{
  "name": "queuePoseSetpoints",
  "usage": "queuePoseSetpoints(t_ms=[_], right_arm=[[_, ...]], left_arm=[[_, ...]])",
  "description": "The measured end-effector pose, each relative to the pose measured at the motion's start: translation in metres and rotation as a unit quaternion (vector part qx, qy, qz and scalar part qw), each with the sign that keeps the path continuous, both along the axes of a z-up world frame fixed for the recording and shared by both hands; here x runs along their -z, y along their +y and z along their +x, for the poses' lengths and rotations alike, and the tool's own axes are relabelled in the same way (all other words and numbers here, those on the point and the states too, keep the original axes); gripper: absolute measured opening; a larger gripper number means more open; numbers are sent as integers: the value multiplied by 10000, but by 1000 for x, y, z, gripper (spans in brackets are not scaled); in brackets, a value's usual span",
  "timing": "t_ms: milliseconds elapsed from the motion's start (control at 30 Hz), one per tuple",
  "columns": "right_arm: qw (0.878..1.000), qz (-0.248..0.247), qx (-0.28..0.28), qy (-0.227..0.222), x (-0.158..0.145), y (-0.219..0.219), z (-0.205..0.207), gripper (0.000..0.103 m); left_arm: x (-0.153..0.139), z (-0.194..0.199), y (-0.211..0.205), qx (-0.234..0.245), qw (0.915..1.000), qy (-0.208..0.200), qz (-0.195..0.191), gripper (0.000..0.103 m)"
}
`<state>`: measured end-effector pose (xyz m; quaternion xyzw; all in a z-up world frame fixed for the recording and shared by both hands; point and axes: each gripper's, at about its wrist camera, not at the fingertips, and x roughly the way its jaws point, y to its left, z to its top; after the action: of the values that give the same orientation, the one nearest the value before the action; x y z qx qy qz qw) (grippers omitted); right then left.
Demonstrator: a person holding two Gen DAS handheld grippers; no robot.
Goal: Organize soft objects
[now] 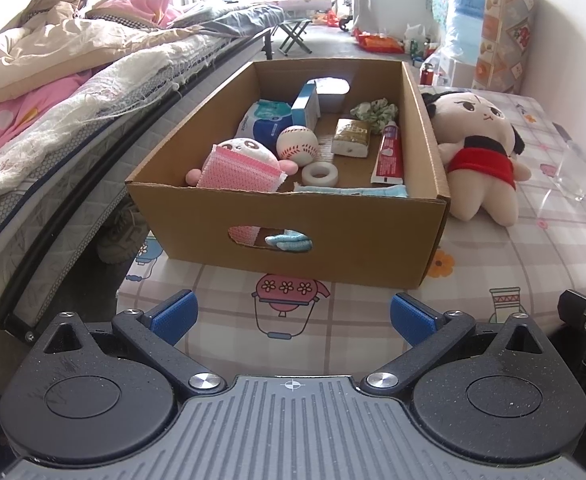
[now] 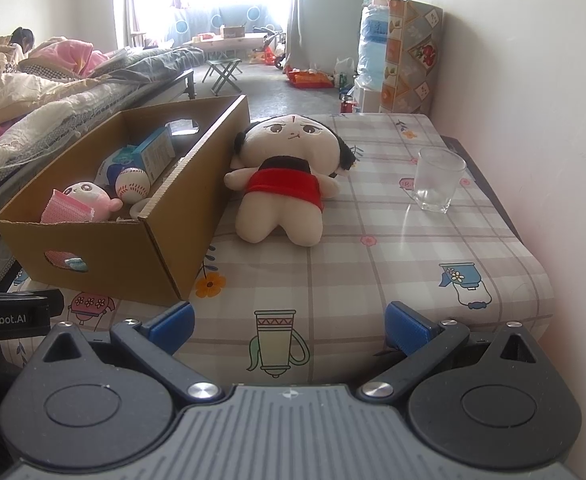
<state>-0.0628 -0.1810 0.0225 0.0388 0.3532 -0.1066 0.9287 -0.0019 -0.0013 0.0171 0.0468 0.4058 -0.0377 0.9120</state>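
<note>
The bench (image 2: 373, 264), covered in a checked cloth printed with pots and flowers, carries everything for this job. On its left side sits an open cardboard box (image 1: 293, 220) with oval handle cut-outs. Against the box's right wall, touching it, lies the plush doll (image 2: 283, 184) in a red skirt, face up, its feet toward the cameras. It is the one soft thing outside the box, so it looks like the item in hand.

Inside the box, a pink panda plush (image 1: 241, 156) lies in the near left corner with a pink knitted cloth (image 1: 239, 170) draped over it. Behind it are a tissue pack (image 1: 267, 120), a blue carton (image 1: 306, 104) and a baseball (image 1: 297, 146). A toothpaste tube (image 1: 389, 152) lies along the right wall, with a tape roll (image 1: 320, 173) beside it toward the middle and a green scrunchie (image 1: 375, 110) near the far end.

A clear glass (image 2: 437, 180) stands well apart from the doll, toward the wall.

The right claw (image 2: 289, 330) and the left claw (image 1: 291, 316) are both spread wide and empty, low over the near edge.

The right claw is better placed for the doll. I would pinch it across the red waist, where the stuffing narrows, lift it clear of the box wall, and set it down in the free middle of the box without sweeping toward the glass.
</note>
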Motion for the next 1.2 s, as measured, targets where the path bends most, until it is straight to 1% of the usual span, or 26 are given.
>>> queuePoseSetpoints(t_ms=[1200], right_arm=[[10000,11,80,8,2,1,-1,103]], left_arm=[[4,1,2,37,10000,49,22,103]])
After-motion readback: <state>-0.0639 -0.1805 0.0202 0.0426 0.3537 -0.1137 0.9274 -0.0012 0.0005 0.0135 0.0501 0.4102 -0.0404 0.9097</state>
